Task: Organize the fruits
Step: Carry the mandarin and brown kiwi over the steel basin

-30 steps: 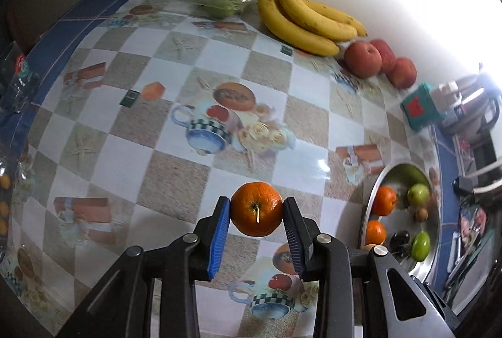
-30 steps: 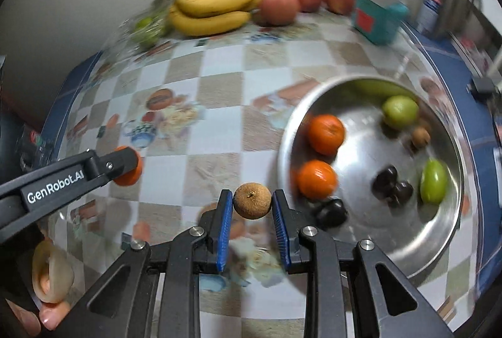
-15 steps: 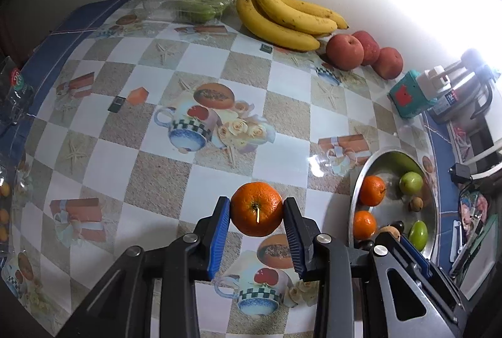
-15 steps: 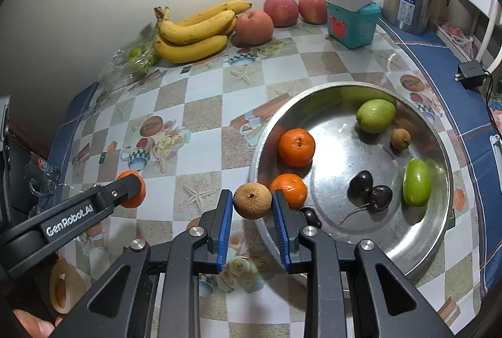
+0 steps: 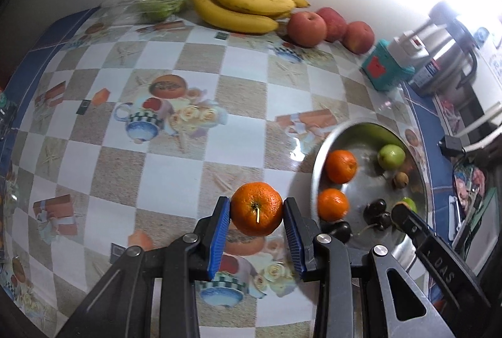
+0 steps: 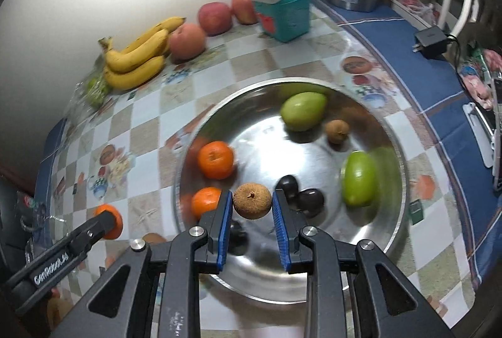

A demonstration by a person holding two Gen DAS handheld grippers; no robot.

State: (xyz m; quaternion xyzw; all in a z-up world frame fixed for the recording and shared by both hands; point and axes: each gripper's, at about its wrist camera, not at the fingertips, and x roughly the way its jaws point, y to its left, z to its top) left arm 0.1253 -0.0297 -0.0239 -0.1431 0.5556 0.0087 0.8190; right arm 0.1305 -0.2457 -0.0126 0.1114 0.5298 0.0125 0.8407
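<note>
We grip a round bright orange mandarin (image 5: 256,208) between the blue pads of the left gripper (image 5: 256,214) above the checkered tablecloth (image 5: 175,168), and the right gripper (image 6: 252,206) is clamped on a small rough brown fruit (image 6: 252,200). Compared with one second before, both grippers have come nearer to the round shiny metal bowl (image 6: 397,146), and the brown fruit now hangs over it. In the bowl lie two oranges (image 6: 216,160), green and dark fruits; yellow bananas (image 5: 241,4) and red apples (image 5: 307,28) rest by the wall.

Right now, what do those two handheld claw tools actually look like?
Both look alike: the left gripper and the right gripper are black angular frames with silver rivets at the joints and two flat fingers faced with ribbed blue pads. White lettering runs along the side of each. No cables, sleeves or clothing are visible on them.
</note>
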